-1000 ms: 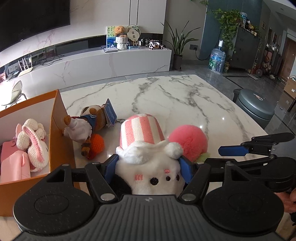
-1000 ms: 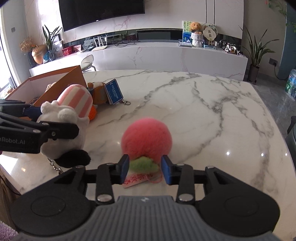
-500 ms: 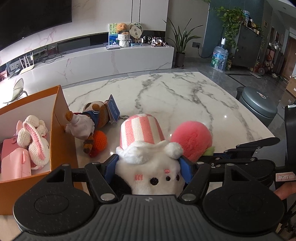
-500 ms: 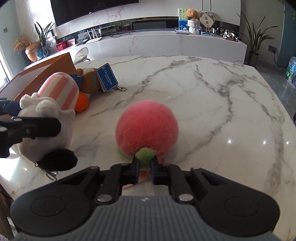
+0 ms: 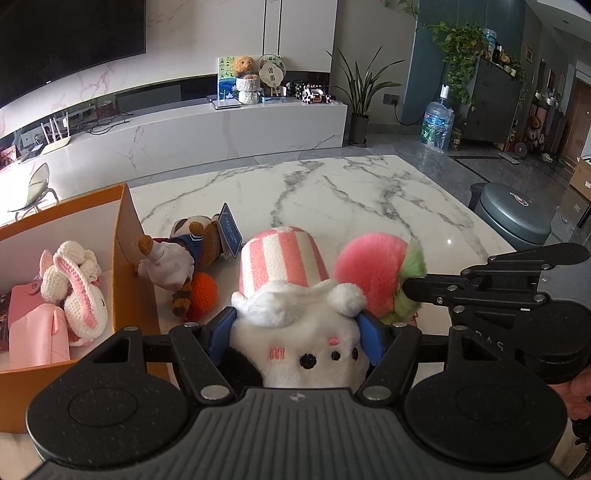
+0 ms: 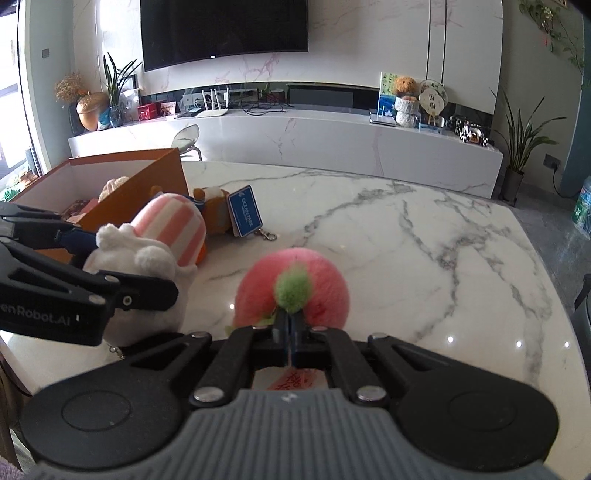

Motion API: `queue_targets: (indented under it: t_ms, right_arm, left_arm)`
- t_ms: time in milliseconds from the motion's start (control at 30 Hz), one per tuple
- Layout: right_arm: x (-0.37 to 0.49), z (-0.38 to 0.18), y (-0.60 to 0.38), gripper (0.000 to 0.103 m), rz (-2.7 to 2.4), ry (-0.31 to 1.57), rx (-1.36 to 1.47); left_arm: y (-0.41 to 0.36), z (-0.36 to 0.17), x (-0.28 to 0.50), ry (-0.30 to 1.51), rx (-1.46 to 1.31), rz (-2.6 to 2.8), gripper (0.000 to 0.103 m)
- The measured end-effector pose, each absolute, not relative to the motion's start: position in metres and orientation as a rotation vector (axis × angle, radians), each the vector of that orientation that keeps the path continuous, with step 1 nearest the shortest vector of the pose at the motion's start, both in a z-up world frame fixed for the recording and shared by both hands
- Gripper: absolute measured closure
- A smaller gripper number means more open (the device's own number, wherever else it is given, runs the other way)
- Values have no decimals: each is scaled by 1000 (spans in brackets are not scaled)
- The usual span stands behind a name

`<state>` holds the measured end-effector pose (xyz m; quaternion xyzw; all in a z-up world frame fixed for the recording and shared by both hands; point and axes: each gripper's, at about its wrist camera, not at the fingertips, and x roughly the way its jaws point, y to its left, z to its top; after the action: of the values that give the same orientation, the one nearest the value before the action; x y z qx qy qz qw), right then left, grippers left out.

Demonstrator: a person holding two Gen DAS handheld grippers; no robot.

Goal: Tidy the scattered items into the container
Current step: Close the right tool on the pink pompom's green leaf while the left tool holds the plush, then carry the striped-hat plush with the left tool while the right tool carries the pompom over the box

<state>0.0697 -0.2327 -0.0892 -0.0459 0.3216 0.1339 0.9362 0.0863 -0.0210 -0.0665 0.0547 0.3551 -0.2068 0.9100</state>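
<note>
White marble with grey veins forms the table top, and behind it a long white media console runs under a wall-mounted television.

On the left wrist view, the left gripper is clenched on a white plush animal wearing a pink-and-white striped hat; its two blue pads press into the toy's sides just below the hat brim. From the right wrist view, the right gripper has its fingers nearly closed, pinching the green leafy tuft of a pink fluffy peach plush, with a paper tag bearing red writing hanging down between them. Whether the peach touches the marble or hangs just above it cannot be told.

One orange cardboard box stands at the left edge of the table, open at the top. Inside it lie two things that can be made out: one crocheted white-and-pink rabbit and one pink pouch. Just outside the box wall, on the marble, lies one brown plush figure in blue clothing with one blue hang tag, and touching it one small orange crocheted ball.
</note>
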Motion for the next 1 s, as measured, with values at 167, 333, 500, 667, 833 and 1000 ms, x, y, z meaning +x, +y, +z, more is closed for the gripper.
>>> queue_targets:
  t_ms: [167,333,500,667,833,1000]
  right_arm:
    - [61,-68,-224,102,288,601,-114]
    - [55,-43,-212,102,315,534,-138]
    - [56,-16,-194,102,364,466,-155]
    - [64,7,-167,102,430,415,-181]
    - [78,23,-133,102,501,376,-198]
    - [95,31,-94,102,555,356,-213]
  left_arm:
    - [-14,-55,80,699,102,-416,23]
    - [-2,-40,74,659,88,-396,23]
    - [17,-22,71,622,79,-350,23]
    - [47,-6,71,598,68,-280,23]
    - [83,6,77,593,63,-194,23]
    - [120,13,88,588,55,-116,23]
